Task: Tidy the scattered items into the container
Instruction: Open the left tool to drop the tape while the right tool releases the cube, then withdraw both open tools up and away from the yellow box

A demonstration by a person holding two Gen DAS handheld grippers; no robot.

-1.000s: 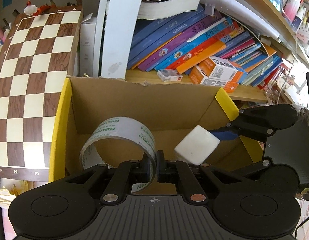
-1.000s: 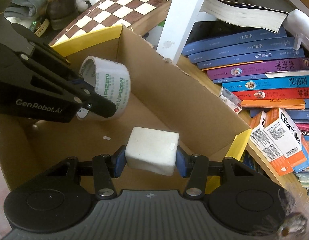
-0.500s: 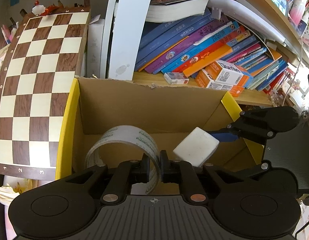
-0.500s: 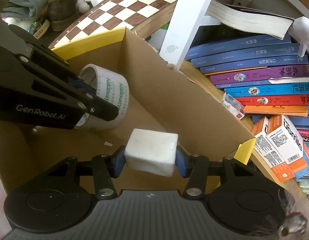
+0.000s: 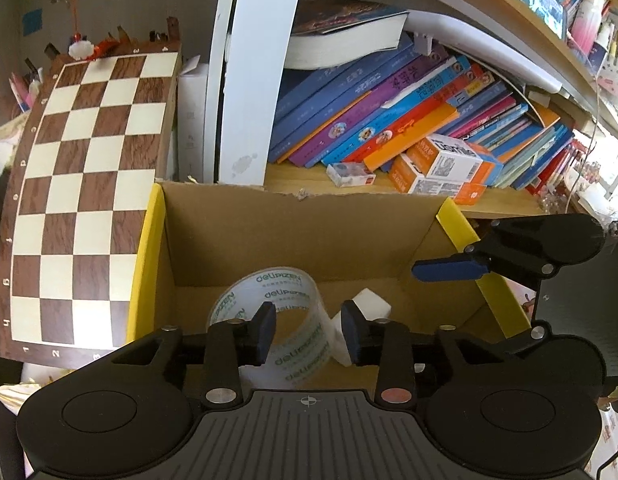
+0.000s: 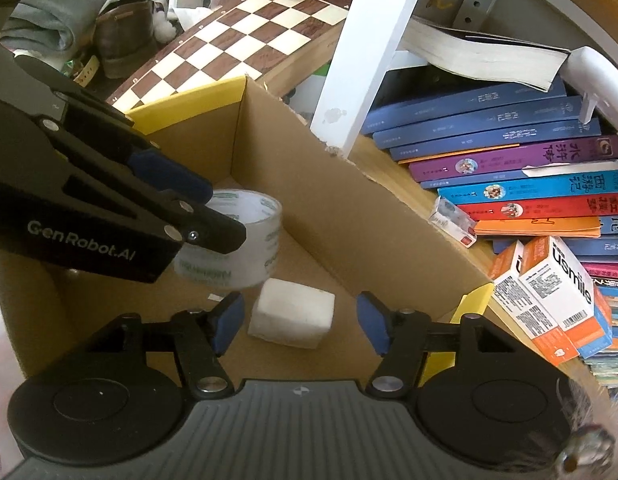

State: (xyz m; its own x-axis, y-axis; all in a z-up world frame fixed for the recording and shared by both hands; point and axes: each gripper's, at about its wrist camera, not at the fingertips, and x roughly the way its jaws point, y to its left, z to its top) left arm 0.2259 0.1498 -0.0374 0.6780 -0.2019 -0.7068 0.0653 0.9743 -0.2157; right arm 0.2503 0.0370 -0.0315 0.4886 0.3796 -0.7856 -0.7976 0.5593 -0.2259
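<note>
A clear tape roll with green lettering lies inside the open cardboard box, below my open left gripper. It also shows in the right wrist view. A white foam block rests on the box floor beside the roll, below and between the spread fingers of my open right gripper. In the left wrist view the block is partly hidden behind my right fingertip. The box has yellow-taped edges.
A chessboard leans at the box's left side. A wooden shelf with slanted books and orange-white cartons stands behind the box. A white post rises at the back. Shoes and cloth lie far left.
Both grippers have opened. The tape roll left the left gripper and the foam block left the right gripper; both have dropped onto the box floor.
</note>
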